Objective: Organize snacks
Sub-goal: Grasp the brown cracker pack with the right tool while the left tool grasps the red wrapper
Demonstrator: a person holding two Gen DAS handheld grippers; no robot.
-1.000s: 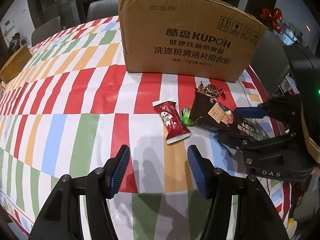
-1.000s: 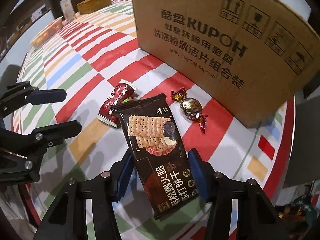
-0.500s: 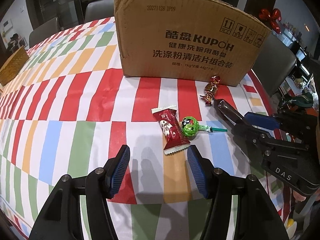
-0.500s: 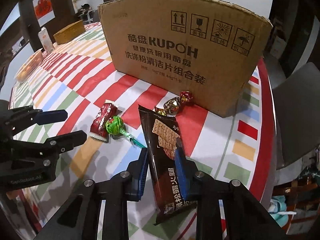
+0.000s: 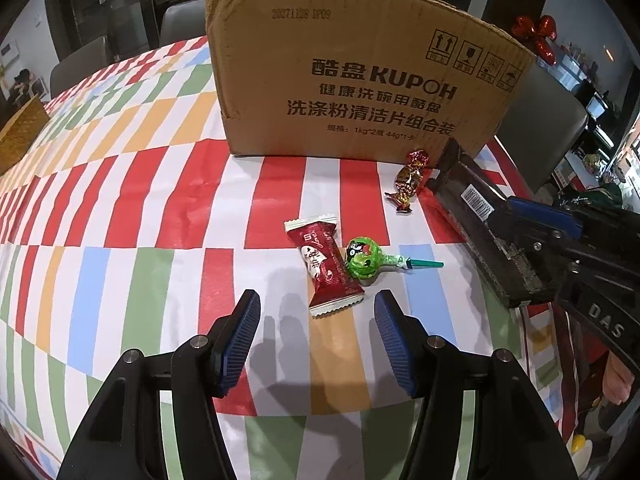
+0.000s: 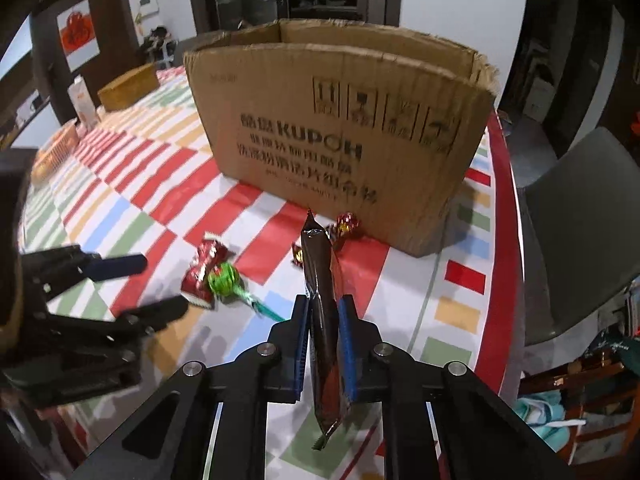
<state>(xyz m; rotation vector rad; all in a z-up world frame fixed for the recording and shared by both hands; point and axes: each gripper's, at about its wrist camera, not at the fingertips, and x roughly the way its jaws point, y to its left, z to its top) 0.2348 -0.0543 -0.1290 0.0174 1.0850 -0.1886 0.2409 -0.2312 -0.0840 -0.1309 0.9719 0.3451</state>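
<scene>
Cardboard is the target here, I judge: the big open box (image 6: 340,120) stands at the far side of the striped worktop (image 5: 120,208), and the loose snacks lie in front of it. My right tool (image 6: 325,344) is clamped on the dark cracker packet (image 6: 322,300), which is held edge-on above the worktop and points toward the box. My left tool (image 5: 316,332) hangs with its fingers apart and nothing between them, just short of the red sachet (image 5: 326,264).

I'd say the job is at an early stage. One packet is picked up but not yet in the box. The red sachet, the green lollipop (image 5: 364,258) touching its side, and the foil-wrapped sweet (image 5: 408,180) near the foot of the box are all left on the worktop.

From the right wrist view I can see over the box rim that the top is open, though not what sits inside; the left wrist view shows only the printed front wall. The left view, in turn, shows the barcode side of the packet and the whole lollipop stick, which the right view blurs.
</scene>
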